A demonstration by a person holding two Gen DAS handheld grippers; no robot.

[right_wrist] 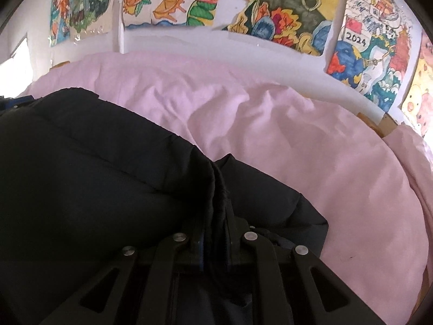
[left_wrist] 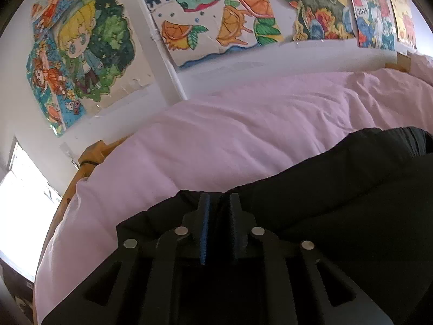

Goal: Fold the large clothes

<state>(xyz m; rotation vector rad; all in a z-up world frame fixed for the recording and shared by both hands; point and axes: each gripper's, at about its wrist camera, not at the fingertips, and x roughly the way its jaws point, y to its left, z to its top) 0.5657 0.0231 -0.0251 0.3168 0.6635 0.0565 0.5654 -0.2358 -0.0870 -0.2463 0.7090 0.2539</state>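
Left fingers: the left gripper [left_wrist: 218, 205] has its two dark fingers [left_wrist: 203, 216] drawn close together, pinching a fold of black fabric at the near edge of the garment.
Right fingers: the right gripper [right_wrist: 216, 187] is clamped in the same way, its fingers [right_wrist: 230, 216] mostly buried in a bunched ridge of the same black fabric that rises between them.
Bed: a bed covered with a pale pink sheet [left_wrist: 230, 135] fills the middle of both views. The sheet is softly wrinkled and runs back to the wall.
Garment: a large black padded jacket [right_wrist: 89, 176] lies on the pink sheet, on the near side of the bed. In the right wrist view it spreads across the left and centre, with stitched quilting lines across its surface. In the left wrist view it fills the lower right, and a ribbed band shows at its far right end.
Wall: a white wall [left_wrist: 243, 59] stands behind the bed, with a white vertical strip running down it.
Drawings: a row of bright hand-coloured pictures [left_wrist: 211, 13] is taped across the wall. One shows a blond cartoon child among green leaves, another orange slices, and one at the right carries the number 2024.
Bed frame: light wooden frame pieces [left_wrist: 89, 159] show at the left edge of the sheet.
Window: bright daylight glare from a window [left_wrist: 21, 184] at the far left.
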